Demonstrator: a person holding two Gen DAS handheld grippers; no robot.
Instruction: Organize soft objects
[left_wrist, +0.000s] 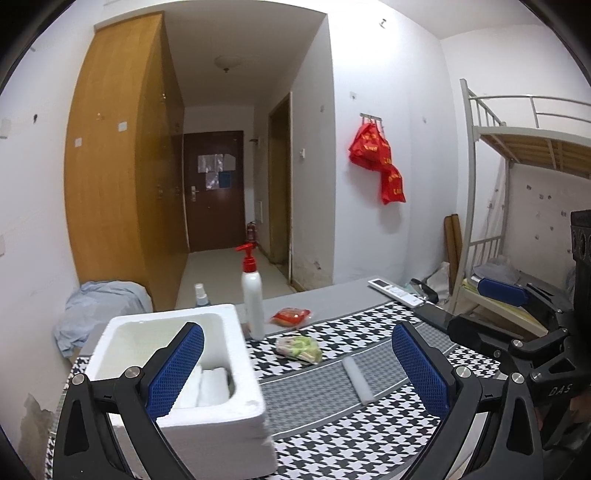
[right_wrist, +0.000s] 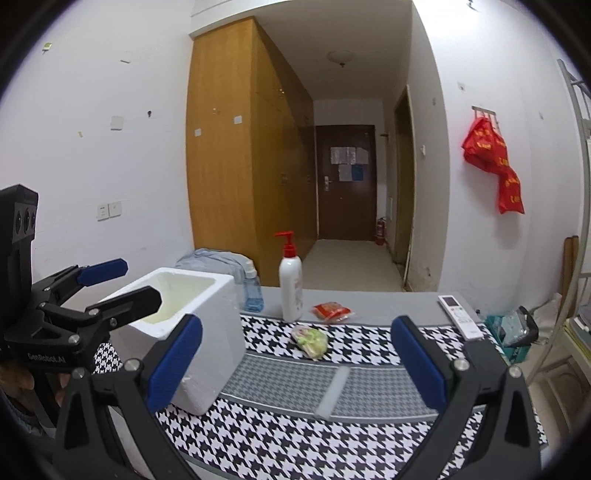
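On the checked tablecloth (right_wrist: 332, 443) in front of me lie the soft things not yet put away: a green-and-pink packet (right_wrist: 310, 341), a red packet (right_wrist: 331, 311) behind it, and a pale foam strip (right_wrist: 332, 393) nearest to me. My left gripper (left_wrist: 297, 369) and my right gripper (right_wrist: 297, 363) both have the jaws wide apart and hold nothing. Beside them on the left stands the white foam box (left_wrist: 221, 369), with some white pieces already inside. I judge the picking step comes next: reach to the strip and close on it gently.
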